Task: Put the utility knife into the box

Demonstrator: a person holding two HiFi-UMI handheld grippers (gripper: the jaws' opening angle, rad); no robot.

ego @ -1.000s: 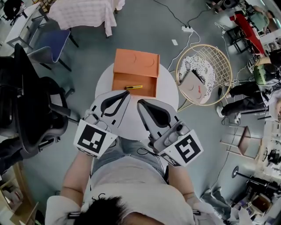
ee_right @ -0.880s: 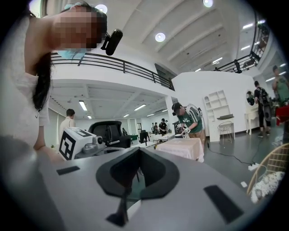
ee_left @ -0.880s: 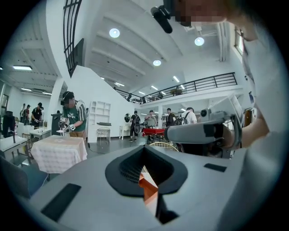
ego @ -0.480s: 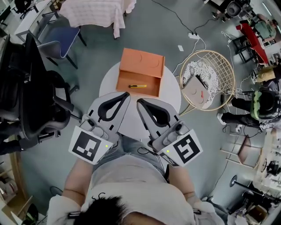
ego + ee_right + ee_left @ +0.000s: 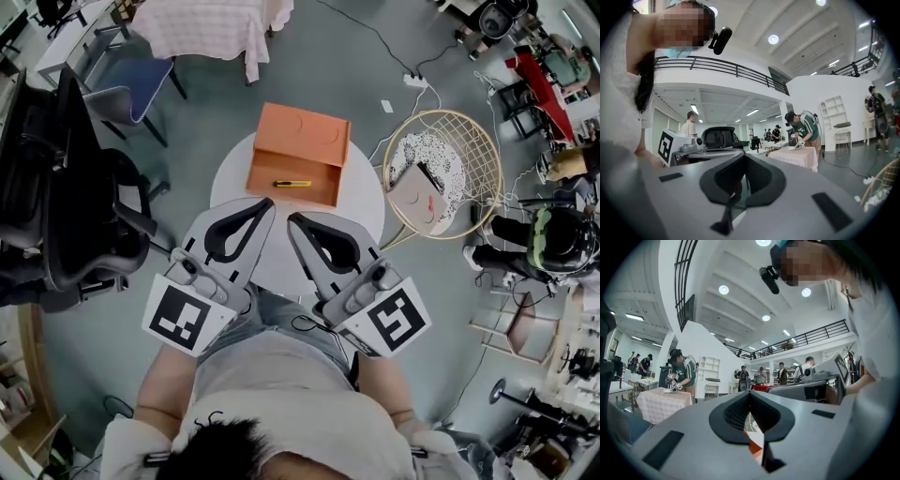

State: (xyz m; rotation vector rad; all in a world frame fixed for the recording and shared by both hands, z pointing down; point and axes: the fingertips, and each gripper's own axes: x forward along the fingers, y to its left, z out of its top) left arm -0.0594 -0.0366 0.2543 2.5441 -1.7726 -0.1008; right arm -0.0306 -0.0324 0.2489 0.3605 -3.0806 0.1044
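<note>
Looks pretty much done: the knife (image 5: 292, 184) lies inside the open box (image 5: 298, 141) on the table (image 5: 361, 202). The left gripper (image 5: 265, 203) and right gripper (image 5: 292, 218) hover at the near edge, jaws pressed together on nothing (tips meeting). Next I'd guess nothing's needed, maybe shutting the lid.

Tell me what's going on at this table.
A person holds a gripper in each hand above a round white table. The left gripper and right gripper both have their tongs shut and empty, on the near side. The yellow utility knife lies inside the open orange box at the far side, so the task looks done.
</note>
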